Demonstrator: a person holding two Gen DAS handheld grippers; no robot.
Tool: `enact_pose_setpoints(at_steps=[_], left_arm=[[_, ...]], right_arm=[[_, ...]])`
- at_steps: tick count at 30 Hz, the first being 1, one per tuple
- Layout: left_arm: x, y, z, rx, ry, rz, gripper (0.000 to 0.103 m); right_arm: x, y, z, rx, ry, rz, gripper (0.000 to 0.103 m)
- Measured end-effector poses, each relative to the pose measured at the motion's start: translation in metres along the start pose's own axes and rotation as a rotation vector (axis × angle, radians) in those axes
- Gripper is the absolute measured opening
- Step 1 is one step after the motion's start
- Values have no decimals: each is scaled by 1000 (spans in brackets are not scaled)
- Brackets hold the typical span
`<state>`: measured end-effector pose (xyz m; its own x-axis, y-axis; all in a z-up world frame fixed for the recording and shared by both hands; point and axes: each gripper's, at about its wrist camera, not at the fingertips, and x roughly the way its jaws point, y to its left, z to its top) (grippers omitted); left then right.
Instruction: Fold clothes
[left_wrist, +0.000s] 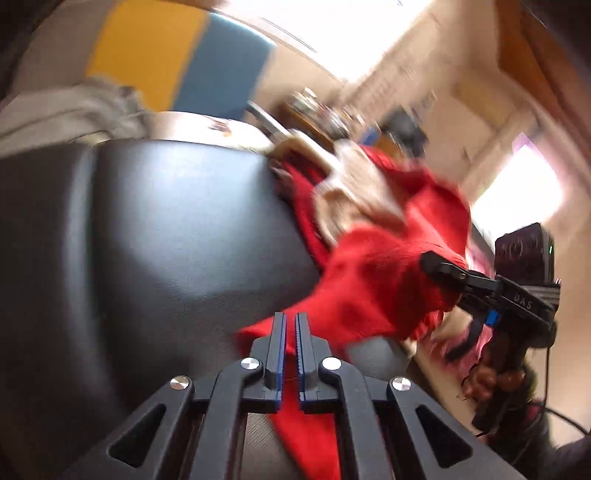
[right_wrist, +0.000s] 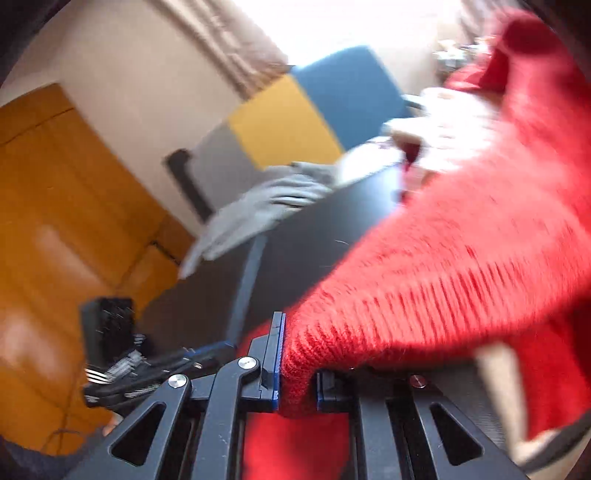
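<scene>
Table (left_wrist: 147, 229): a dark, leather-like top is seen under both grippers; its edge runs across the right wrist view.
Sweater (left_wrist: 376, 266): a red knit with cream patches is lifted off the table's right part and stretched between the two grippers; it is blurred in both views.
Grey cloth (right_wrist: 258, 210): a pale grey garment is heaped at the table's far edge, well apart from the sweater.
Panel (right_wrist: 295, 122): a yellow and blue board is seen behind the table.
Right gripper (right_wrist: 297, 365): the fingers are closed on a thick fold of the sweater's ribbed edge; the knit fills the gap and hides most of the right-hand finger. In the left wrist view its tip is pressed into the red knit.
Left gripper (left_wrist: 290, 354): the fingers are nearly together, with a narrow slit left; a thin red strip is caught low between the pads.
</scene>
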<state>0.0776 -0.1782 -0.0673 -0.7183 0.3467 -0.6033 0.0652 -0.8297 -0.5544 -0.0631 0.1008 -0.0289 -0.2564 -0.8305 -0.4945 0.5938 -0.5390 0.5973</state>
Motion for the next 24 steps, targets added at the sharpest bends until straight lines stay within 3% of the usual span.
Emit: enact_pose_setpoints(at_steps=[5,7,10,15,17,20,21,24], left_arm=[[-76,63,-16,-145,-107,90,1],[-99,73,-24,-145,-136,144,4],[-105,67,-33,-94,-130,251,13],[-87,69,-47,-151,-77,249,17],[-85,74,-53,-178,-57,244,18],[-72,75,-56,-185,-30,256,22],[-67,76,-56,-190,-21,259,23],[-58,77,-60,-230,5,245,24]], right_arm=[[30,58,11,-43,3,136,13],[56,84,19,-57,27,183,13],[99,122,30,-70,80,239,13],[163,181,59,-68,128,296,14],[179,185,65,-73,154,264,26],[190,176,68,-88,183,202,74],[186,167,67,-95,181,183,80],[159,130,58,-100,172,128,83]])
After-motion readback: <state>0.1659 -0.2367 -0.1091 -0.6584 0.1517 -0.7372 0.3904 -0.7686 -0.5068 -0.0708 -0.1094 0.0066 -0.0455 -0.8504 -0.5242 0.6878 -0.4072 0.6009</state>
